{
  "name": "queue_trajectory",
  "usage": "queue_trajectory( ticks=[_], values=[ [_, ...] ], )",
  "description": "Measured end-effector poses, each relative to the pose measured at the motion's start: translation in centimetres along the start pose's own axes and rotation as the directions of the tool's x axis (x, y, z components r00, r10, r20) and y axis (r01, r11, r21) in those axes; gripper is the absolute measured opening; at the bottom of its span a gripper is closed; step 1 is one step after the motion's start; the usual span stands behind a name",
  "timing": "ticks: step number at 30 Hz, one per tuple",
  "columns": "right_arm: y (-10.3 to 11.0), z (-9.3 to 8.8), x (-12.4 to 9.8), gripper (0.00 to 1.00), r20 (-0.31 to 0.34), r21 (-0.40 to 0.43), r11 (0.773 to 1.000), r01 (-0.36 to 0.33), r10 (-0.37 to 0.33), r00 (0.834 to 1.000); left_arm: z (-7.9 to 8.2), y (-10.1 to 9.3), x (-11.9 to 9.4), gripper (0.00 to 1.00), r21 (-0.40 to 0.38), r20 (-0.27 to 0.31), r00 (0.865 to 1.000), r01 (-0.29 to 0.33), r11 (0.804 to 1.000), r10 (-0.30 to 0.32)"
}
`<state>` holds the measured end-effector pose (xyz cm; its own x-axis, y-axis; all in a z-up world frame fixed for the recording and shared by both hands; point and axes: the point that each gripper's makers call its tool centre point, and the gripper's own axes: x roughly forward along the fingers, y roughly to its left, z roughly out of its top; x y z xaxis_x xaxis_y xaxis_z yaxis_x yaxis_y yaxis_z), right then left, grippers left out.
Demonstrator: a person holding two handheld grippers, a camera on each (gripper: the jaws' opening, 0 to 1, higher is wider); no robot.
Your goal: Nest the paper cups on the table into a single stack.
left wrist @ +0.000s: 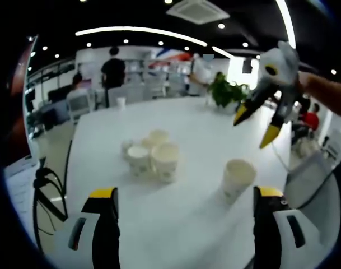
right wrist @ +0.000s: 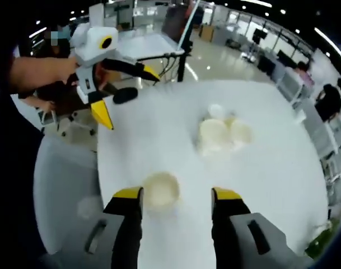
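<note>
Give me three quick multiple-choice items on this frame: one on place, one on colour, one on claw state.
1. Where is the lone cup?
A. just ahead of the right claw
B. inside the cup cluster
C. on the floor

2. What colour are the claw tips?
A. red
B. yellow
C. green

3. What is the left claw doing?
A. shut on a cup
B. holding a plant
C. open, holding nothing

Answers: 1 A, the cup stands by the right claw's tips, apart from the cluster. 2 B, yellow tips show in both views. 3 C, wide gap, bare table between.
</note>
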<state>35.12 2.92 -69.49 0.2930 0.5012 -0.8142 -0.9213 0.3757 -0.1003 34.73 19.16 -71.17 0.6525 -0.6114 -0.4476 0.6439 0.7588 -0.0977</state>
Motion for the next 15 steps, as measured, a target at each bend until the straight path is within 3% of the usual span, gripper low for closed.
queue_trajectory(
  ticks=[4,8,12,14,15],
  values=[
    [-0.5,-1.2,-1.2,0.51,0.059,0.087,0.996,-0.002,-0.003,0.998,0.1,-0.1,0.1,0.98,0.003,0.005,1.000,-0.002,1.000,0.002],
    [-1.8,-1.3,-2.3,0.57,0.168,0.179,0.984,0.029,-0.059,0.984,0.0,0.0,0.0,0.98,0.001,0.003,1.000,-0.006,1.000,0.006],
    [-2.6,-1.5,-3.5,0.61,0.270,0.250,0.968,0.026,-0.095,0.958,-0.2,0.2,-0.1,0.98,0.002,0.001,1.000,-0.014,1.000,0.014],
    [-3.0,-1.6,-3.9,0.72,0.300,0.280,0.960,0.027,-0.115,0.947,-0.1,0.2,-0.2,0.98,0.002,0.008,1.000,-0.016,1.000,0.016],
    [-3.4,-1.5,-4.3,0.77,0.337,0.286,0.958,0.038,-0.137,0.932,0.1,0.2,-0.2,0.98,0.000,0.016,1.000,-0.018,1.000,0.018]
  ],
)
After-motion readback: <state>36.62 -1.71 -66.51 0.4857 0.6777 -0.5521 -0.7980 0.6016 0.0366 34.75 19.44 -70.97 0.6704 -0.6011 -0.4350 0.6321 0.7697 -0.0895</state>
